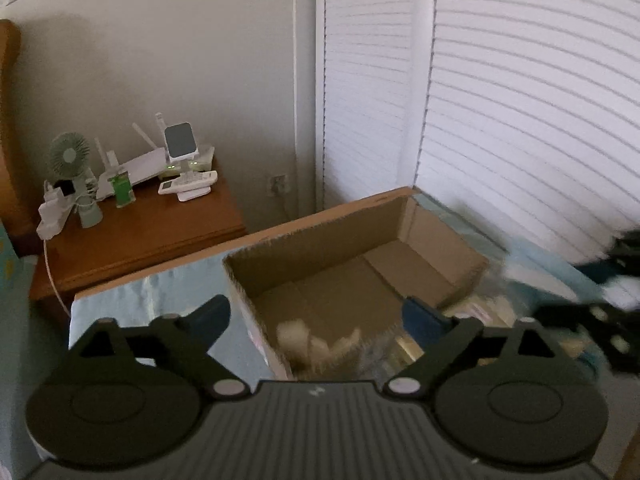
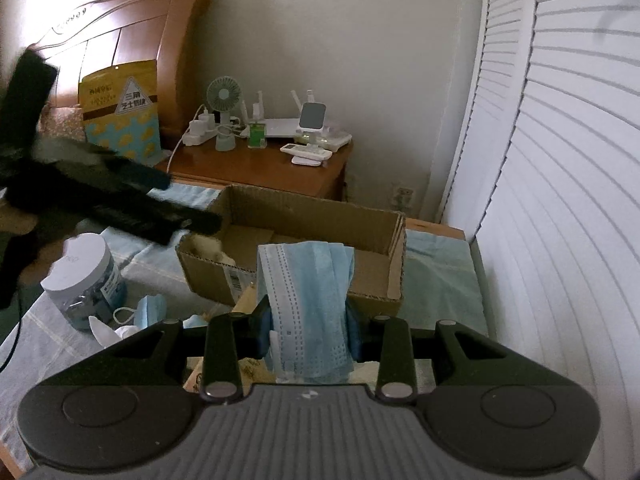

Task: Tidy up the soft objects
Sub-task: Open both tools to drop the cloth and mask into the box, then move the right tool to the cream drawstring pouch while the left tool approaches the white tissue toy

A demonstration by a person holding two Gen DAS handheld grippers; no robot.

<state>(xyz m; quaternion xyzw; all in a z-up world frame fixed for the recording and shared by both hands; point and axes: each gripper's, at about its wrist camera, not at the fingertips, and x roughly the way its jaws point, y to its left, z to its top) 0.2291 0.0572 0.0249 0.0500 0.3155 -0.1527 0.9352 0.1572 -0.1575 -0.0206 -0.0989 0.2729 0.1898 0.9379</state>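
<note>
While right gripper (image 2: 308, 328) pinches blue face masks (image 2: 306, 300), carry beyond fingertips over cardboard box (image 2: 320, 216), then release; left gripper (image 1: 316, 320) wide, empty.

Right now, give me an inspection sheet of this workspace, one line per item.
Surface: pale blue cloth covers the table.
Job's things: blue face masks held up in front of the open cardboard box; a pale soft item, blurred, lies inside the box; another mask lies on the cloth.
Clutter: clear jar with white lid left of the box.
Grippers: right gripper shut on the masks; left gripper open over the box, holding nothing.
Cables: white cord hangs off the nightstand.
Surroundings: fan, router, wooden headboard, white louvred doors.
</note>
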